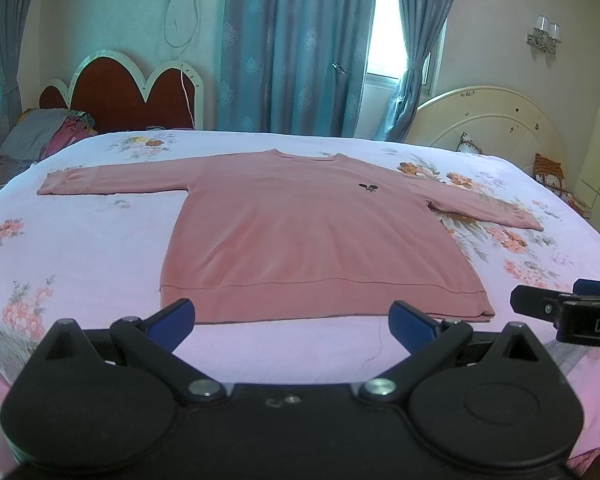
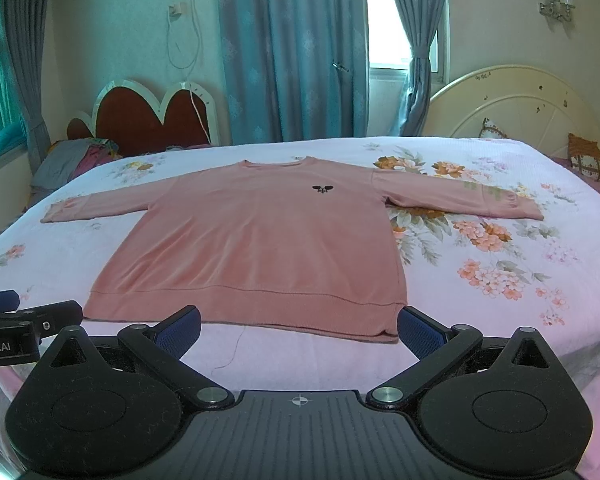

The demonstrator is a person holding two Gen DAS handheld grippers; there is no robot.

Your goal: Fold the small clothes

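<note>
- We see one pink sweater point(image 1: 300, 232) lying flat on the bed point(image 1: 84, 248), front up, neckline toward the far side and hem toward us.
- Its two sleeves are spread out to either side: one sleeve point(image 1: 112, 182) reaches left over plain sheet, the other sleeve point(image 1: 484, 208) reaches right across the flower print.
- One small dark emblem point(image 1: 367, 189) sits on the chest; in the right wrist view it shows as the same single mark point(image 2: 322, 189).
- One ribbed hem band point(image 1: 324, 300) runs along the near edge, and one loose thread point(image 1: 376, 344) trails from it onto the sheet.
- Our left gripper point(image 1: 292, 320) hovers just short of the hem, its two blue-padded fingers point(image 1: 172, 322) spread wide apart and holding nothing.
- Our right gripper point(image 2: 298, 326) hovers likewise before the hem, its two fingers point(image 2: 420, 330) wide apart and empty; the right one sits just by the hem's right corner, though we cannot tell if it touches.
- Each camera catches the other gripper at its edge, so the two are side by side.
- We count two headboards behind the bed: one red scalloped headboard point(image 1: 132, 92) at left and one cream rounded headboard point(image 1: 496, 120) at right.
- Blue curtains point(image 1: 296, 48) hang on the far wall, and one twin wall lamp point(image 1: 544, 34) is fixed upper right.
- One heap of bedding point(image 1: 44, 136) lies at the far left.
</note>
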